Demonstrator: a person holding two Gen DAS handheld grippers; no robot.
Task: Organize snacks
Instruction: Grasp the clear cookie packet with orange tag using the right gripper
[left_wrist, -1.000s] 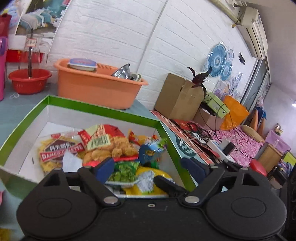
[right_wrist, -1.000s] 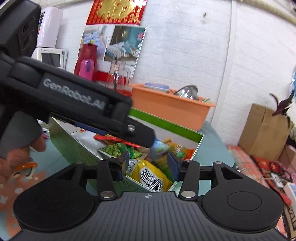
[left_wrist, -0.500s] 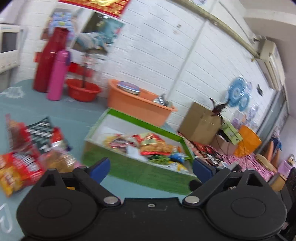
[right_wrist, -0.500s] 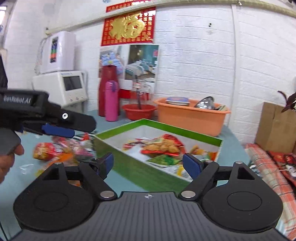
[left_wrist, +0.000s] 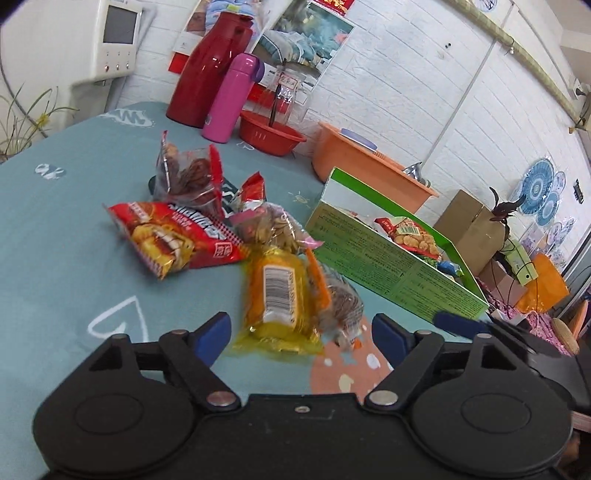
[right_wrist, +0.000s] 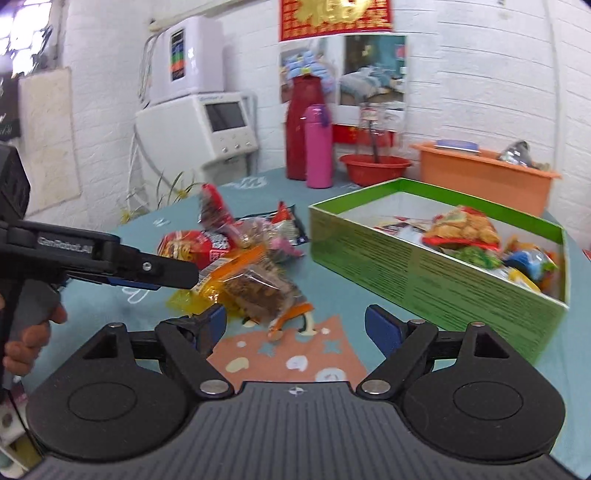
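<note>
Left wrist view, nearest snack: a yellow packet with a barcode label lies flat on the bench, just ahead of the left gripper and between its spread fingers, not touched.
Loose pile: a clear brown-filled packet touches the yellow one on its right; a red packet and a clear bag of dark snacks lie further out.
Green box: sits on the bench right of the pile, already holding several packets.
Left fingers: released, wide apart, empty.
Right gripper: fingers released and empty, low over the bench facing the brown-filled packet.
Step in hand: judged as reaching for another loose snack, with the box part filled and a handful of packets left outside.
Next move calls for: lowering the left fingers around the yellow packet's narrow width and pinching the film without catching its neighbour.
Right wrist view adds: the box's inside with an orange-crumbed bag on top, and the left gripper from the side over the pile.
Left wrist view adds: the barcode label and the pile's far members.
</note>
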